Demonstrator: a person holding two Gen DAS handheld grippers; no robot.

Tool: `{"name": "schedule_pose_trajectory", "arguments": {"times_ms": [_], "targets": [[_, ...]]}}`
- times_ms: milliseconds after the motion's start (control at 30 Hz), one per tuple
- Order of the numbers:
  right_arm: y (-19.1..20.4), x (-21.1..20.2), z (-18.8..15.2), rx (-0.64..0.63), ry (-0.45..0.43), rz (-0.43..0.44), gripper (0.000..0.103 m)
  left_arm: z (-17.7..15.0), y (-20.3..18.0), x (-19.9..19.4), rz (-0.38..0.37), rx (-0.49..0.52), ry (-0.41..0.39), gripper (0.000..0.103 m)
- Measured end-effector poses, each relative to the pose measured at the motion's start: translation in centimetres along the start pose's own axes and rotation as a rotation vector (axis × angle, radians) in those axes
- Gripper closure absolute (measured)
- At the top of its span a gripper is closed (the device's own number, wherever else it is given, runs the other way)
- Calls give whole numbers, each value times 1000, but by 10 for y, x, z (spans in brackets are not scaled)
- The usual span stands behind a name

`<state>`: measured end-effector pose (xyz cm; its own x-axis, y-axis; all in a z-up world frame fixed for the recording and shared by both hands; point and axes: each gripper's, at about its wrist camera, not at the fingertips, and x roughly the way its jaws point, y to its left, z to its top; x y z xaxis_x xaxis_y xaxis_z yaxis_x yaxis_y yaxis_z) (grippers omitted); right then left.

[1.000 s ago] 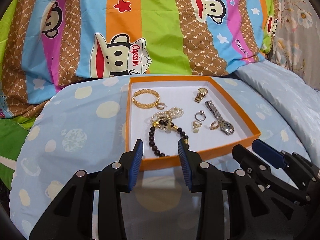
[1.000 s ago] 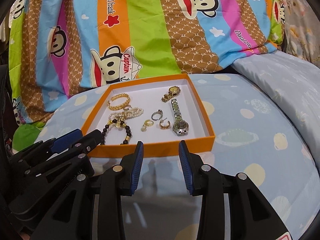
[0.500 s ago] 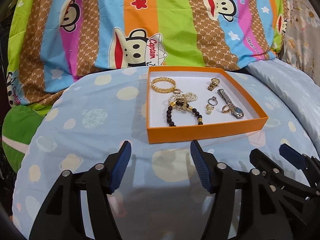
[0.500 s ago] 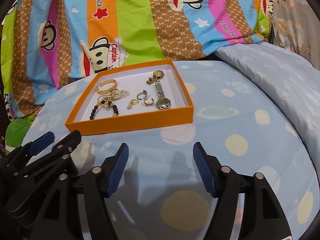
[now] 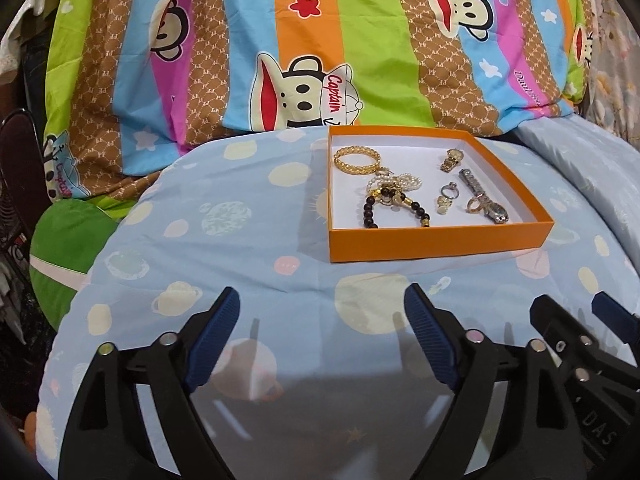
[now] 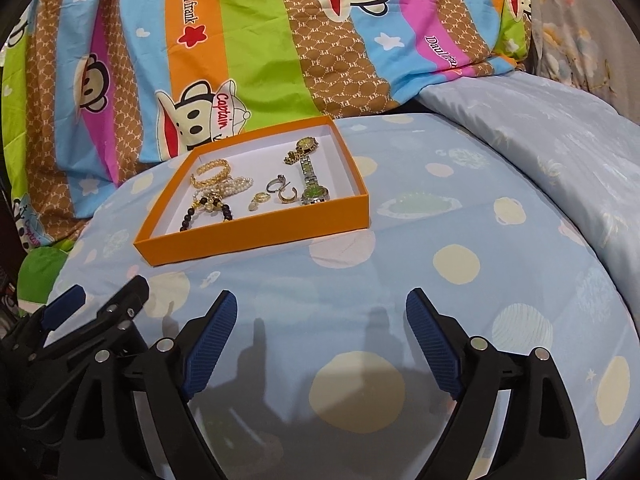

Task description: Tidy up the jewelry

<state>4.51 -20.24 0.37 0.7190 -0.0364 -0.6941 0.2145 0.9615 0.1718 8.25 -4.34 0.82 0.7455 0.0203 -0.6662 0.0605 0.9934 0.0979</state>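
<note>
The orange box (image 5: 440, 240) sits on the bed at one o'clock of the left gripper (image 5: 322, 336), eleven of the right gripper (image 6: 322, 340) — both spread wide, empty. Jewelry inside is light, slippery, tangle-prone — pinch the stiff gold bangle (image 5: 357, 160) by its rim.

Orange jewelry box (image 6: 256, 236) on blue dotted sheet (image 6: 456, 264); right gripper (image 6: 322, 332) wide, empty.

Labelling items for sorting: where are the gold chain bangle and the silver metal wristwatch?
gold chain bangle (image 5: 357, 160): left wrist view, front of its band.
silver metal wristwatch (image 6: 314, 193): right wrist view, its green dial.
</note>
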Motion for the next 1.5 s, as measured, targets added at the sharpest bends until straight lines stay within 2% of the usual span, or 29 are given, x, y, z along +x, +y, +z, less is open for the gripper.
{"name": "schedule_pose_trajectory", "arguments": {"times_ms": [67,533,1500], "targets": [[0,1,0,2,4,-7,17,1,0,-1,28,1,-6,15],[5,-2,-1,-22,-15,-89,17,0,0,3,53,4,11,11],[6,-3,-1,-31,-22,-95,17,1,-1,3,64,2,14,11]]}}
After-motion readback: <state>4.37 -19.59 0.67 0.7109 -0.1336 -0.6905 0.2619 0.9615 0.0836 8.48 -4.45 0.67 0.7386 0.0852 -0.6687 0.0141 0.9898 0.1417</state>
